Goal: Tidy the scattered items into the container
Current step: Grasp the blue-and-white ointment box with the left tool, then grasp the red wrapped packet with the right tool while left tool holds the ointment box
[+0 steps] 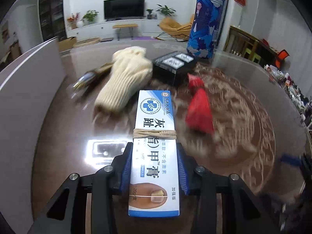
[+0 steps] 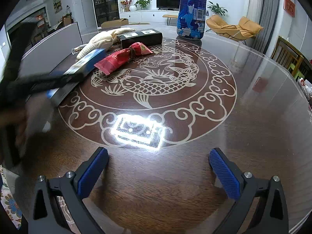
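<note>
My left gripper [image 1: 155, 148] is shut on a white and blue ointment box [image 1: 154, 113] bound with a rubber band, its blue pads pressing both long sides. The right wrist view shows that box [image 2: 87, 60] blurred, held above the table's left side beside the grey container [image 2: 52, 46]. In the left wrist view the container's wall [image 1: 29, 97] rises at the left. On the table lie a red packet [image 2: 124, 56], a cream knit glove [image 2: 101, 39], a black box [image 2: 140, 37] and a small glass bottle [image 2: 78, 48]. My right gripper [image 2: 158, 153] hangs open over bare table.
A tall blue can [image 2: 192, 9] stands upright at the far side of the round brown table [image 2: 253, 97], behind the black box. A lamp's glare [image 2: 136, 130] reflects just ahead of the right gripper. Chairs stand beyond the table's right edge.
</note>
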Motion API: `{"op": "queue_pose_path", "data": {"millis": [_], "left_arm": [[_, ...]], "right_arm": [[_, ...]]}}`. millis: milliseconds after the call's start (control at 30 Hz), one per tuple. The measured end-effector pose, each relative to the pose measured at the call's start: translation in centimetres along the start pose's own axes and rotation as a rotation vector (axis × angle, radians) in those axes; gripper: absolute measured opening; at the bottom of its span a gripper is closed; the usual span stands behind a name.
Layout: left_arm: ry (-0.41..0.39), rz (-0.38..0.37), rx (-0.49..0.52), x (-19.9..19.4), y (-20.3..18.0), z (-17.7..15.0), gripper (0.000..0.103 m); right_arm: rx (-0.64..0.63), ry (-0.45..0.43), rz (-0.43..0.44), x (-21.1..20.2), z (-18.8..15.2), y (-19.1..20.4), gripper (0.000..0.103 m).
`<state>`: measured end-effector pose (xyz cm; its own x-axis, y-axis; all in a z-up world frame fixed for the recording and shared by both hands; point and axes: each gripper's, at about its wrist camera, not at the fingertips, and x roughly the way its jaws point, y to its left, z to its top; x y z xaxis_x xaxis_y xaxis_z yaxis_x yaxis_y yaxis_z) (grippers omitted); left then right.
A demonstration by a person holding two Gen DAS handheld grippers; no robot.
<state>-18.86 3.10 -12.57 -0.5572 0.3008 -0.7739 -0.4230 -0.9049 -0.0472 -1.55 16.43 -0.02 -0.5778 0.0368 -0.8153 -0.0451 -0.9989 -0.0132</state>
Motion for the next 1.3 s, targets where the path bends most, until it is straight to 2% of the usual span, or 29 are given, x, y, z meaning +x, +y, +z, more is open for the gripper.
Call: {"op": "queue_pose_path", "data": {"millis": [100, 233, 300, 400, 467, 600, 633, 667, 700, 733, 767, 833, 967, 1100, 1167, 1300], "left_arm": [[0.005, 0.039, 0.028, -1.9, -0.4, -2.6, 0.041], [0.005, 0.056, 0.007, -3.7, -0.1, -4.8, 0.041], [0.004, 0.064, -0.006, -4.2, 0.2, -5.2, 0.041], [0.005, 0.085, 0.005, -4.4, 0.1, -5.4, 0.042], [0.006, 0.091, 0.01, -4.3, -0.1, -5.3, 0.042], [0.006, 0.09, 0.01, -4.2, -0.2, -5.3, 0.042], [0.006, 0.09, 0.009, -4.3, -0.2, -5.3, 0.042], [0.006, 0.09, 0.009, -4.2, -0.2, -5.3, 0.042], [0.006, 0.089, 0.009, -4.3, -0.2, -5.4, 0.042], [0.006, 0.089, 0.008, -4.3, -0.2, -5.3, 0.042], [0.006, 0.088, 0.008, -4.3, -0.3, -5.3, 0.042], [0.006, 0.088, 0.007, -4.3, -0.3, -5.2, 0.042], [0.006, 0.088, 0.007, -4.3, -0.3, -5.3, 0.042], [0.006, 0.099, 0.013, -4.3, -0.6, -5.2, 0.042], [0.001, 0.062, -0.044, -4.3, -0.6, -5.3, 0.041], [0.0, 0.055, -0.048, -3.6, -2.9, -4.6, 0.041]], "right_arm": [[0.001, 0.0, 0.001, 0.0, 0.0, 0.0, 0.103], [0.005, 0.005, -0.001, 0.4, 0.6, 0.1, 0.103], [0.001, 0.031, 0.014, 1.5, 2.6, 0.3, 0.103], [0.057, 0.06, 0.128, 3.9, 7.1, 1.1, 0.1], [0.092, 0.084, 0.186, 5.7, 10.4, 2.1, 0.088], [0.148, 0.107, 0.18, 8.5, 14.3, 4.0, 0.083], [0.156, 0.105, 0.163, 8.9, 14.9, 4.5, 0.073], [0.154, 0.103, 0.14, 9.2, 15.4, 4.8, 0.056], [0.147, 0.101, 0.107, 9.4, 15.7, 5.0, 0.044], [0.145, 0.1, 0.079, 9.6, 15.9, 5.0, 0.025], [0.159, 0.098, 0.076, 9.6, 15.9, 4.7, 0.021], [0.172, 0.087, 0.097, 9.4, 15.4, 4.0, 0.019], [0.068, 0.059, 0.093, 7.7, 13.0, 3.0, 0.019], [-0.023, 0.029, 0.109, 3.9, 7.6, 0.5, 0.019], [-0.063, 0.005, 0.087, 1.7, 4.2, -1.1, 0.019], [-0.042, -0.036, 0.011, -1.1, -0.3, -5.2, 0.019]]}}
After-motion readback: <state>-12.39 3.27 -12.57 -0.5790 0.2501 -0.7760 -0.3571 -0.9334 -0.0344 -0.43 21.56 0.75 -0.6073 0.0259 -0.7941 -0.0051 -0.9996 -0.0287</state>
